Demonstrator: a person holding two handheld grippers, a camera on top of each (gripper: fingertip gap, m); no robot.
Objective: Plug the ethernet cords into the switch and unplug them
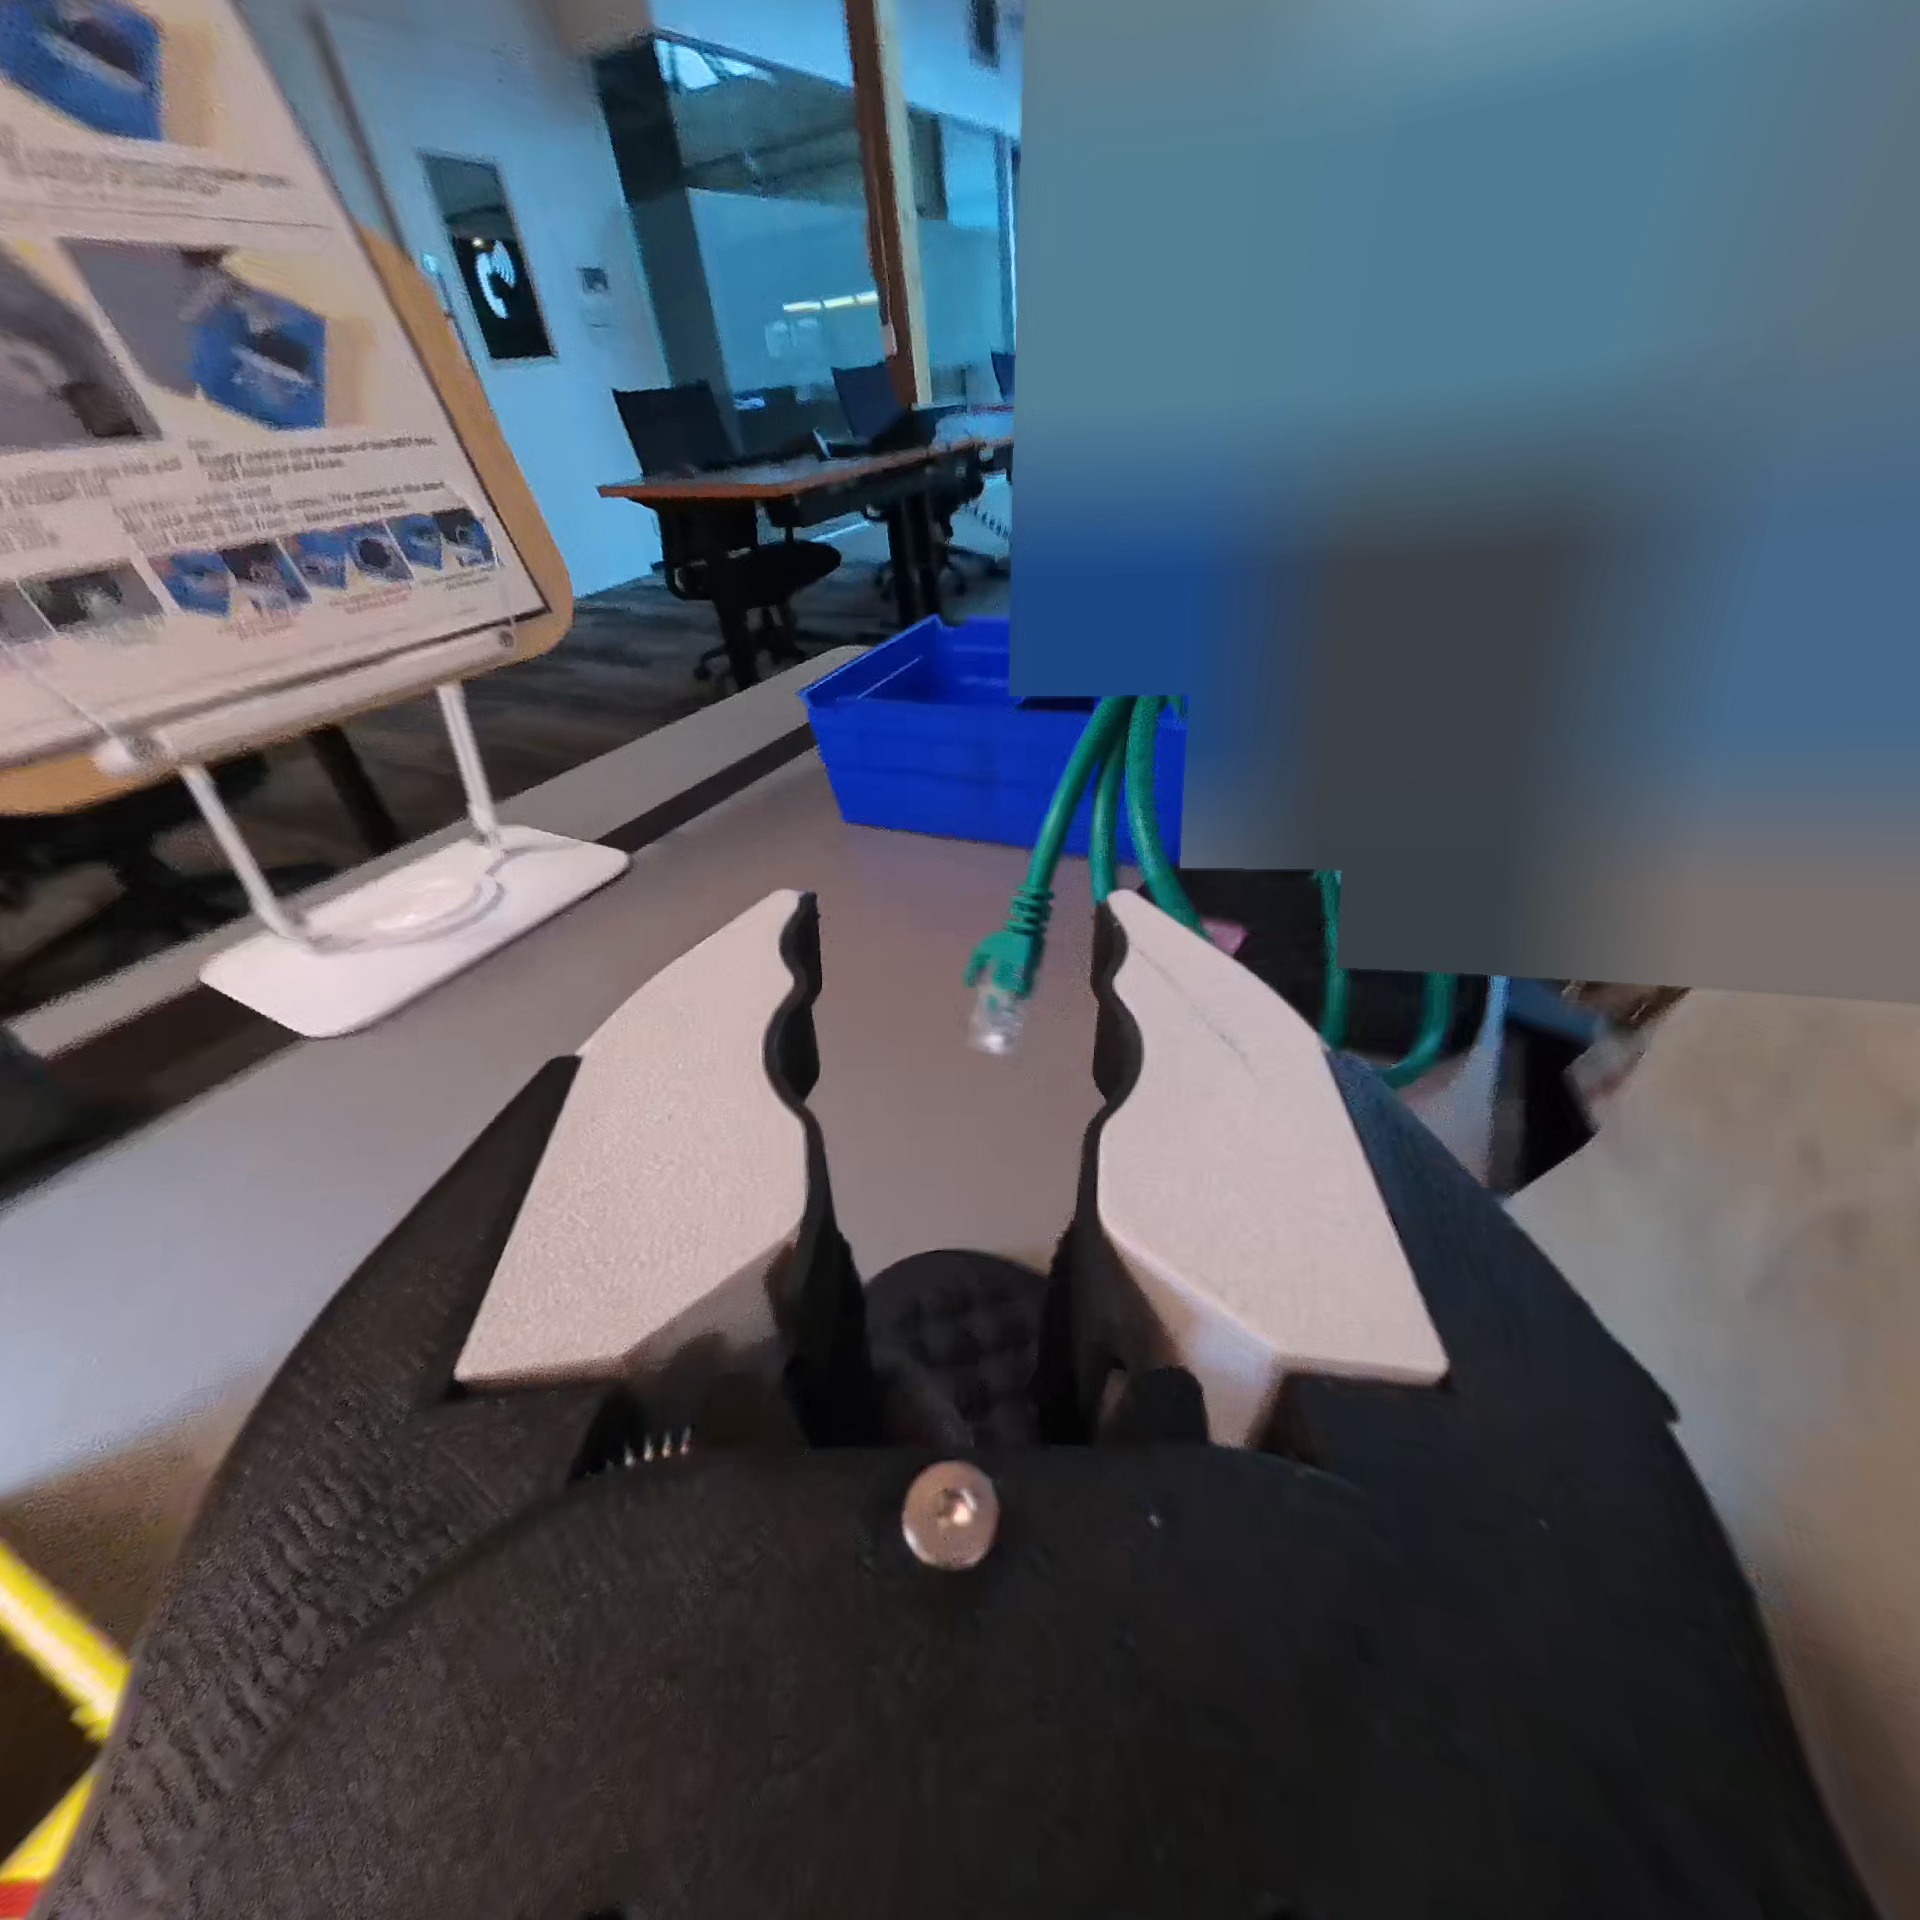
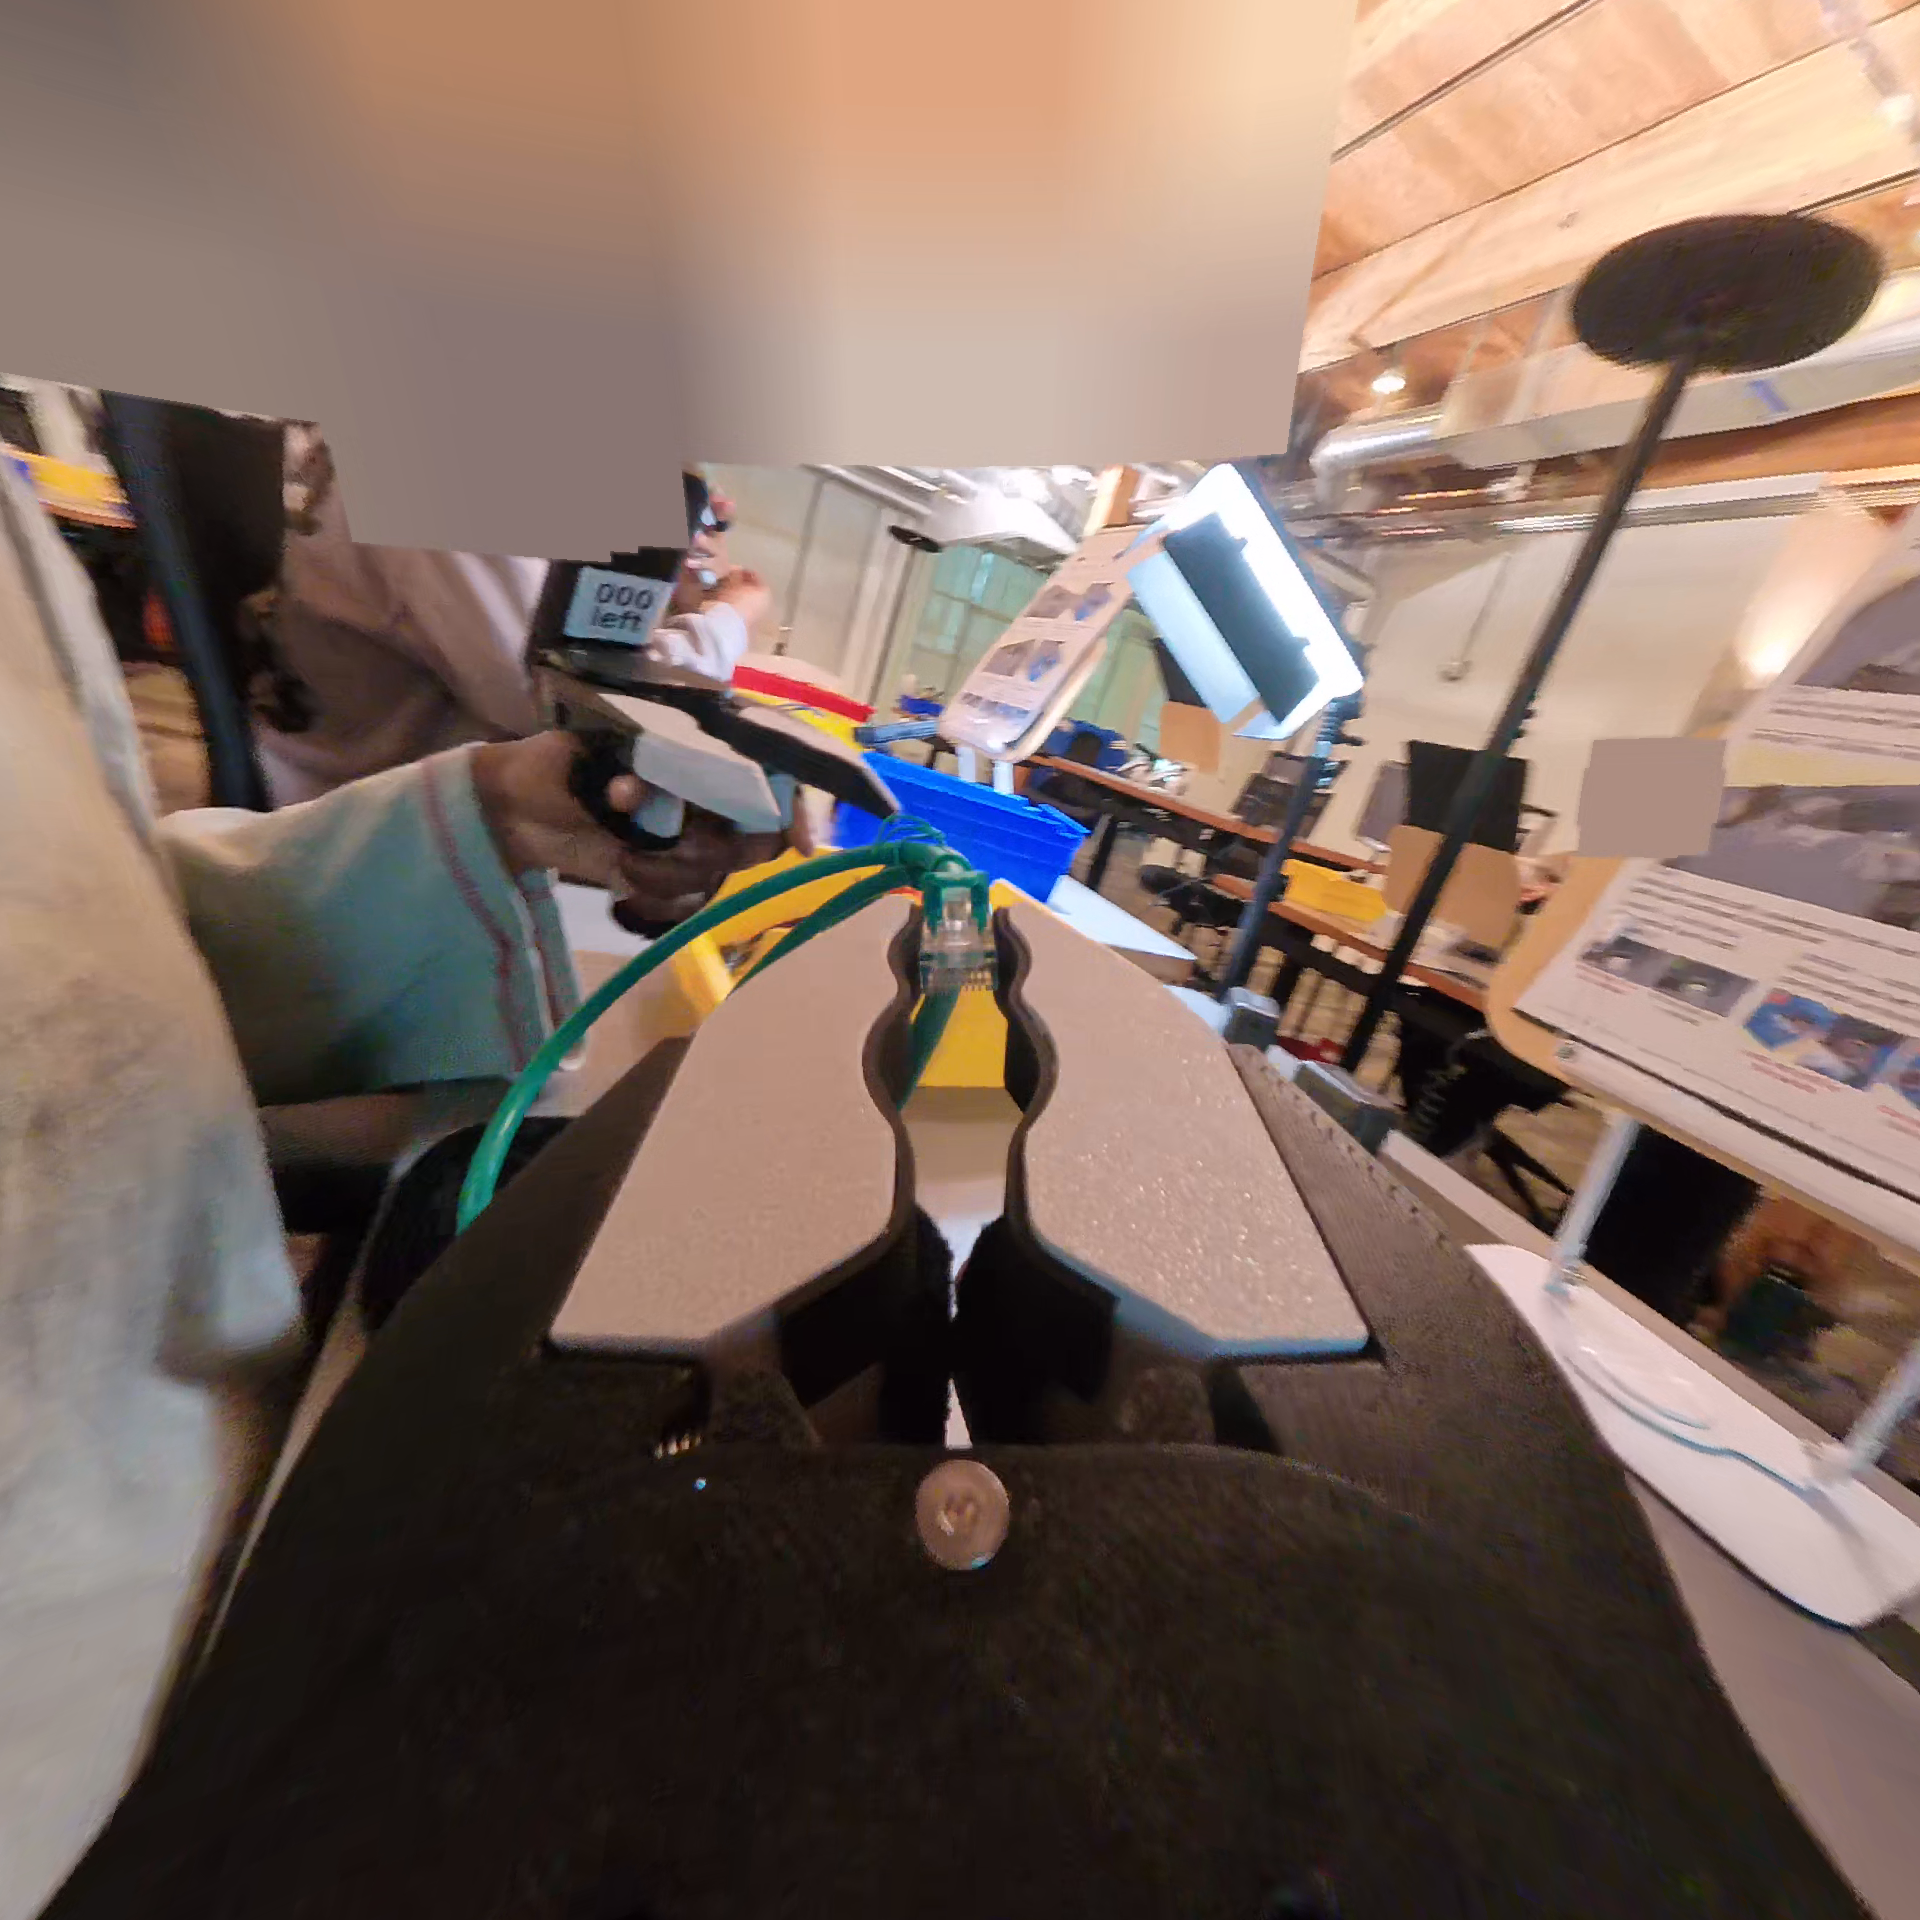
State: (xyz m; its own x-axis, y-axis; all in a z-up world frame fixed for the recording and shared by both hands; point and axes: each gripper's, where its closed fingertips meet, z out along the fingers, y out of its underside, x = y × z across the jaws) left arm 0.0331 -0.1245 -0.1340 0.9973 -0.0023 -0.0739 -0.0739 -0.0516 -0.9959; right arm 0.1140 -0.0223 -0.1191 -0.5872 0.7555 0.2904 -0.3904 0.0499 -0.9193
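In the right wrist view my right gripper (image 2: 956,920) is shut on a green ethernet cord (image 2: 623,977) just behind its clear plug (image 2: 951,951), which points back toward the camera. The cord loops off to the left. My left gripper (image 1: 956,925) is open and empty above the grey table (image 1: 312,1195). A green cord's plug (image 1: 997,987) hangs in the air just beyond its fingertips, and more green cords (image 1: 1112,790) run up behind it. The left gripper also shows in the right wrist view (image 2: 727,769), held in a hand. No switch is in view.
A blue bin (image 1: 935,748) stands at the table's far edge and also shows in the right wrist view (image 2: 977,821), with a yellow bin (image 2: 717,966) nearer. Instruction-sheet stands (image 1: 260,416) (image 2: 1714,987) rest on white bases. A person in a light sleeve (image 2: 364,935) is close on the left. Tip to tip, the grippers are about 15 centimeters apart.
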